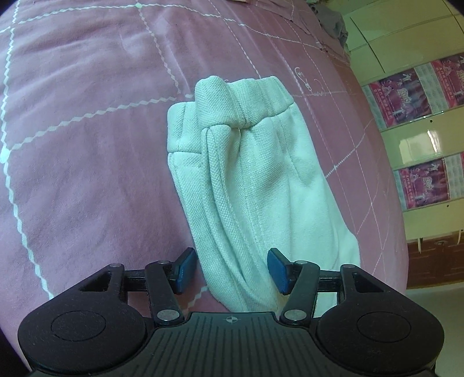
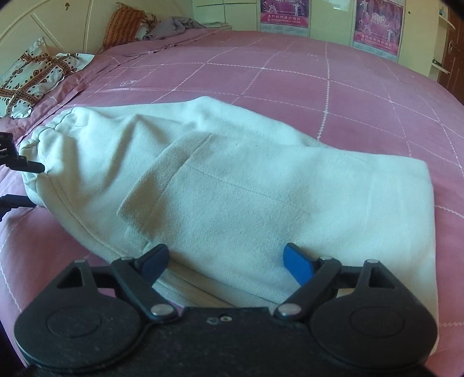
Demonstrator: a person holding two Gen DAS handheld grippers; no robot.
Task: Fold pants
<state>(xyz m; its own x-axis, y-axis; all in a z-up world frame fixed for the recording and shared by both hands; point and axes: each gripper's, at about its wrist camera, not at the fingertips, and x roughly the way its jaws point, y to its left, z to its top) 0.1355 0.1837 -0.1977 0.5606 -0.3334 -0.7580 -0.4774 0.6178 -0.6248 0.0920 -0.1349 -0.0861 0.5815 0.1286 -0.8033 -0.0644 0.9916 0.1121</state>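
A big pink bed cover (image 2: 290, 66) with thin white lines in squares lay over the bed. At the far end sat an orange patterned pillow (image 2: 123, 24) and a crumpled grey cloth (image 2: 174, 27) beside it. A white cloth with brown shapes (image 2: 32, 78) lay near the left edge. Pink posters (image 2: 377, 26) hung on the pale cupboard doors (image 1: 406, 37) behind the bed.

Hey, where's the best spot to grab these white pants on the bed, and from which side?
Probably the waistband of the pants, coming from that end along the bedspread. It is bunched into a thick raised ridge the jaws could close over, while the rest lies flat and would be harder to pinch.
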